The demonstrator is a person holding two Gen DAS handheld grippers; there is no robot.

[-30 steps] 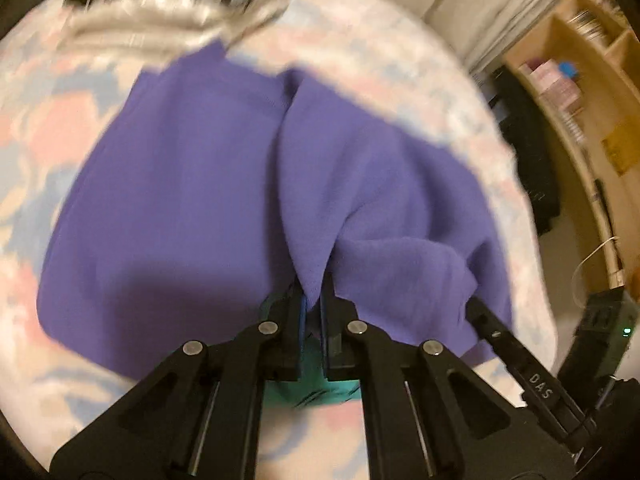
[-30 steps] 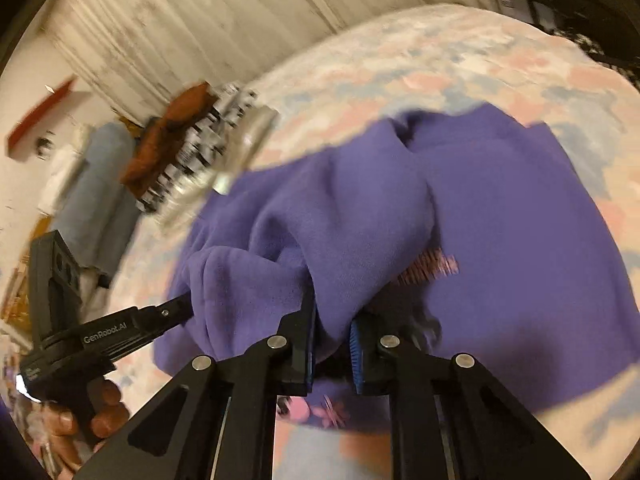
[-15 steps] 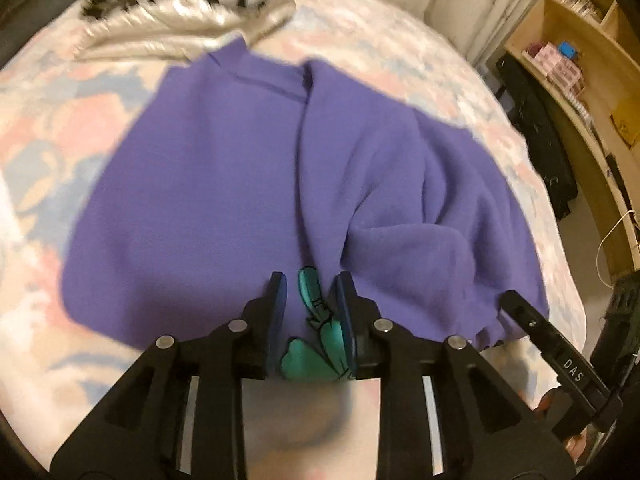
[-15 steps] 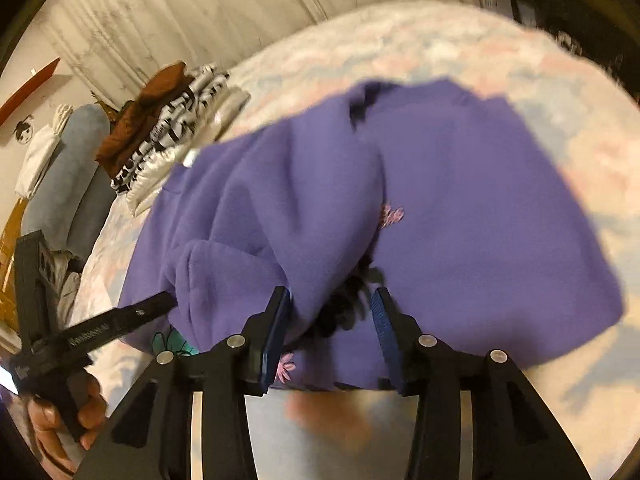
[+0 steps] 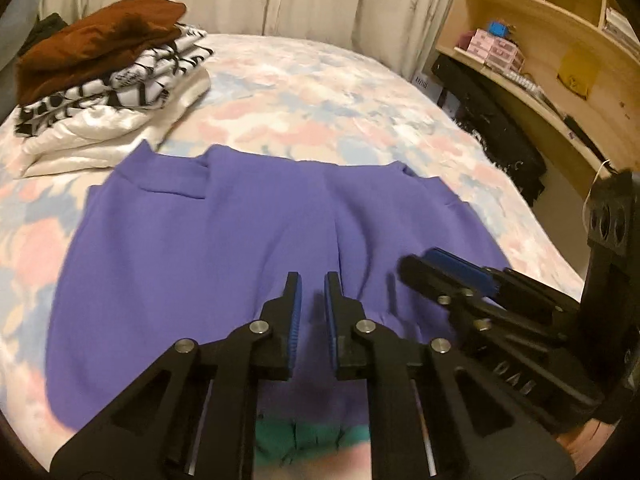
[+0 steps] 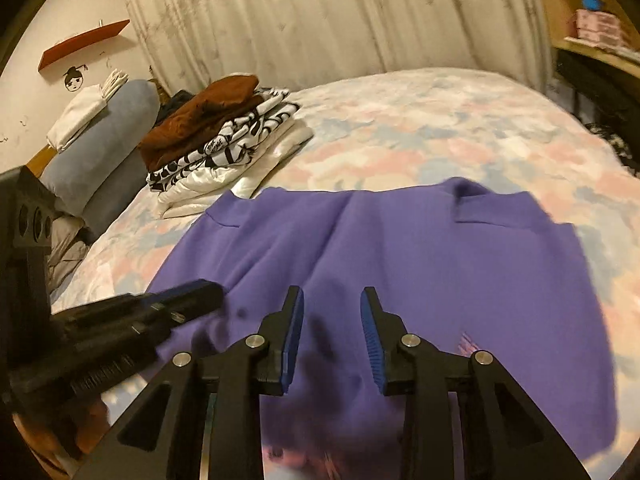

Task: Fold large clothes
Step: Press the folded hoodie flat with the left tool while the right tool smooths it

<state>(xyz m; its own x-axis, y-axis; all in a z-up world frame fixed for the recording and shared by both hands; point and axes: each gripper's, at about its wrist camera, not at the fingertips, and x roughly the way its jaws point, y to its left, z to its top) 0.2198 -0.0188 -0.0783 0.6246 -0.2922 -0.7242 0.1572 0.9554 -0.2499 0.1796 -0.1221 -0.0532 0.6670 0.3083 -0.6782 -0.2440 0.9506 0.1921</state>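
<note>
A large purple garment [image 5: 224, 240] lies spread flat on the floral bedspread [image 5: 320, 96], folded over with cuffs showing at its far edge; it also shows in the right wrist view [image 6: 420, 256]. My left gripper [image 5: 312, 284] hovers over the garment's near edge, jaws slightly apart and empty. My right gripper [image 6: 332, 300] is open and empty above the near middle of the garment. Each gripper appears in the other's view: the right one [image 5: 448, 268] and the left one [image 6: 180, 300].
A stack of folded clothes, brown on top of black-and-white and white [image 5: 104, 80], sits at the bed's far left, also in the right wrist view [image 6: 224, 136]. Grey pillows [image 6: 100, 148] lie at the left. Wooden shelves [image 5: 552, 40] and dark bags stand at the right.
Both grippers let go of the purple fabric, opened and pulled back. The garment, bunched and lifted a second ago, now lies flat on the bed.
</note>
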